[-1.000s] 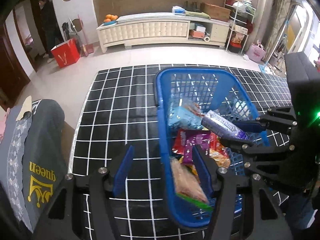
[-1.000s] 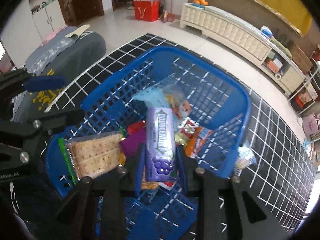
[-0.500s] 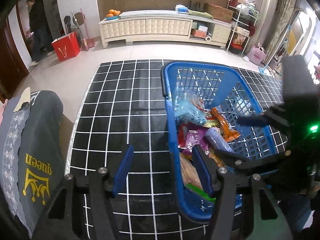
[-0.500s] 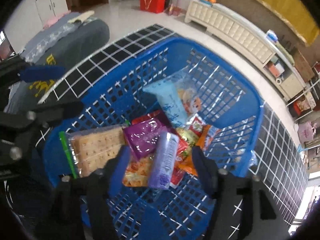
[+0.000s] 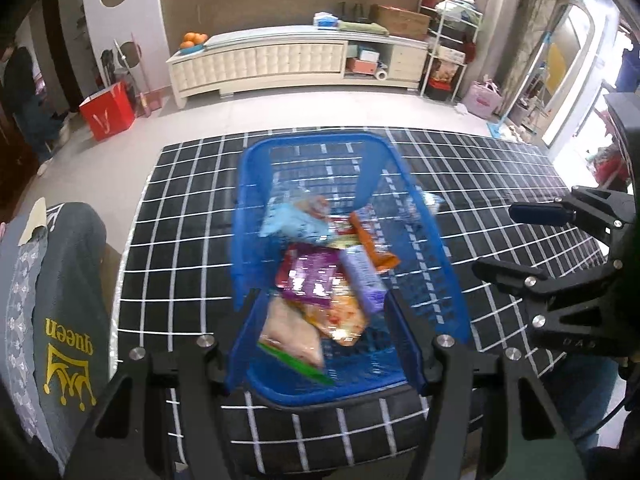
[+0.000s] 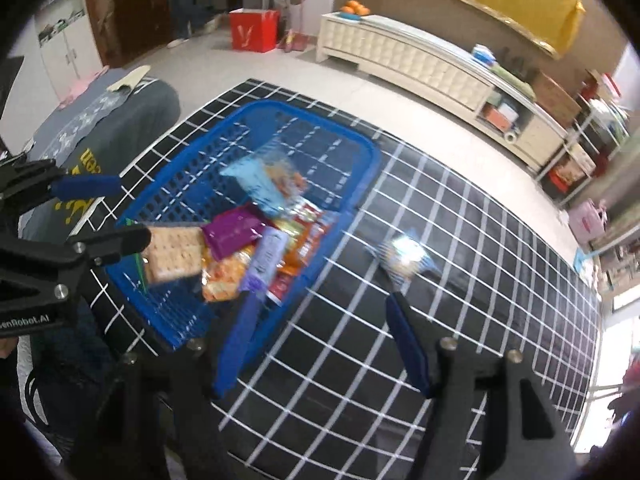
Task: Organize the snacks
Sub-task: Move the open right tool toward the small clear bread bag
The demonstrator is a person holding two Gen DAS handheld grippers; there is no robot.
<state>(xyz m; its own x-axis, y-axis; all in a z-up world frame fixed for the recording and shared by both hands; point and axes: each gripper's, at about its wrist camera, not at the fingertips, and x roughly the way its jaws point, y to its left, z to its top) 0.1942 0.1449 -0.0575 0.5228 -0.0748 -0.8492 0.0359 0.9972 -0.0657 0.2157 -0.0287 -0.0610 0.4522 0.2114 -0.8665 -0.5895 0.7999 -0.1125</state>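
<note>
Snacks (image 5: 320,276): piled in the blue basket (image 5: 448,288), ahead of both grippers
Gum pack (image 6: 266,258): lying on the pile, released
Right gripper (image 6: 320,340): jaws just opened, wide, empty
Left gripper (image 5: 320,344): parted, empty
Silver packet (image 6: 404,254): outside the basket, on the grid mat (image 6: 460,280) ahead of the right gripper

right gripper (image 6: 320,336): let go, empty | purple gum pack (image 6: 266,258): now in blue basket (image 6: 362,152)

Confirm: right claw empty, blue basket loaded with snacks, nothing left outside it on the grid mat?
Not quite. One shiny wrapped snack still lies on the grid mat, outside the blue basket; the right wrist view shows it. The rest holds: the right claw is empty and the basket holds snacks.
</note>
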